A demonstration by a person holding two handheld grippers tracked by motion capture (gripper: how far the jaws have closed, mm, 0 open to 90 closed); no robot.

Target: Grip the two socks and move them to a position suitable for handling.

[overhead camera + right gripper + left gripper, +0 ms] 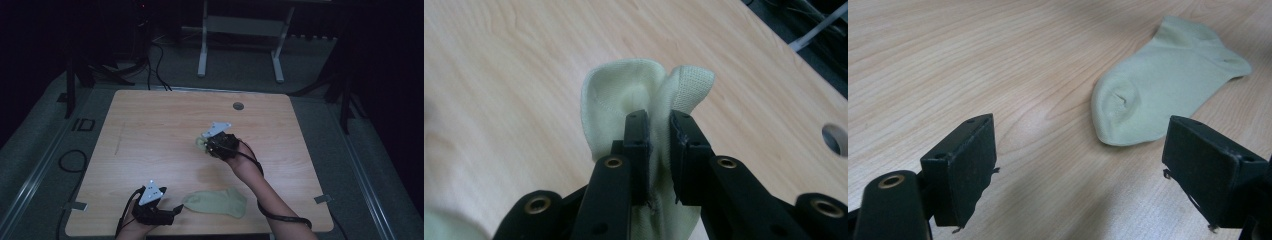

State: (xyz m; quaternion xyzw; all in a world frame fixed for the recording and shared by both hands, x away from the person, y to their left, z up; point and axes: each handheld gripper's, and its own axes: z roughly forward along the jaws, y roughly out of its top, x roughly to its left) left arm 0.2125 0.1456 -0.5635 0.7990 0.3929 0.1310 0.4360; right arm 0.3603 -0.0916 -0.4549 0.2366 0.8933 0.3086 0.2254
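I count two light green socks. My right tool [209, 142], near the middle of the high view, has its jaws pressed on one sock [644, 95], pinching the cloth so it hangs above the desk [150, 125]; I think I am carrying it over to its partner. The other sock [216, 202] lies flat at the bottom middle of the high view. My left tool [176, 209], at the lower left, waits just beside that sock's toe with jaws spread wide and nothing between them, ready to help. Two tools, two socks, one desk.
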